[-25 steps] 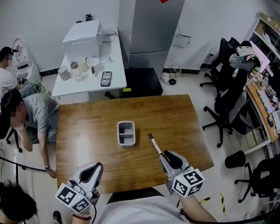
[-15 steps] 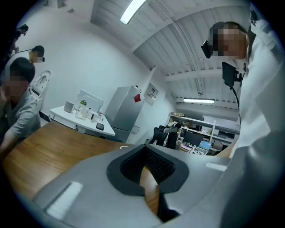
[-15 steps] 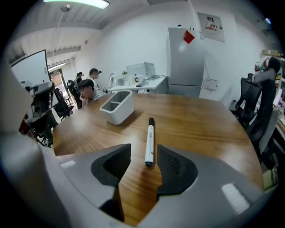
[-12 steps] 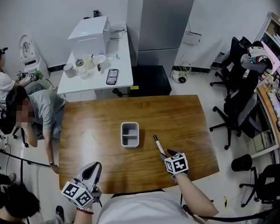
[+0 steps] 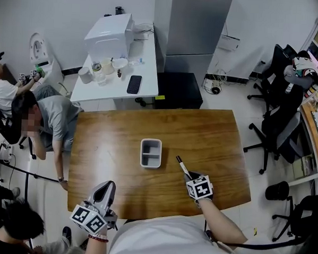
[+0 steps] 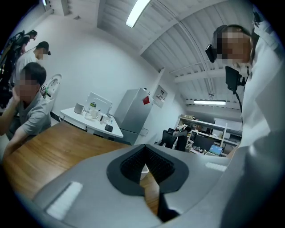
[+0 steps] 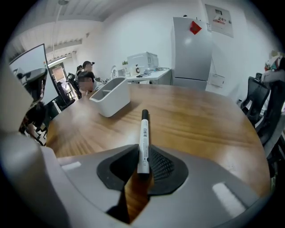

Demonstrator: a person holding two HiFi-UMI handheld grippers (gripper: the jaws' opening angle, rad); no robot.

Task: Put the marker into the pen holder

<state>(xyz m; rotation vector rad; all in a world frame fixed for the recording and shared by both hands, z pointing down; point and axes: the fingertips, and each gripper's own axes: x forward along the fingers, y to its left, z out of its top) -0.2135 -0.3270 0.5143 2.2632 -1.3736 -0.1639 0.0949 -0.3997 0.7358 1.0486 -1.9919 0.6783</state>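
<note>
Right gripper (image 5: 187, 176) clenched on marker (image 5: 182, 166), jaws just closed in on it. The marker sticks out forward, low over the wooden table (image 5: 217, 137), tip aimed toward the white pen holder (image 5: 150, 152) near mid-table, well apart from it. Left gripper (image 5: 107, 186) closed, nothing in it, at the near table edge. A person (image 5: 45, 118) leans on the table's left edge. Behind: white side table (image 5: 145, 94) with phone (image 5: 134, 84), grey cabinet (image 5: 193, 25), office chairs (image 5: 276, 119) right.

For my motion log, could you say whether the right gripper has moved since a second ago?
Yes. The right gripper sank toward the table, away from its near edge; its jaws have just been closing on the marker.
</note>
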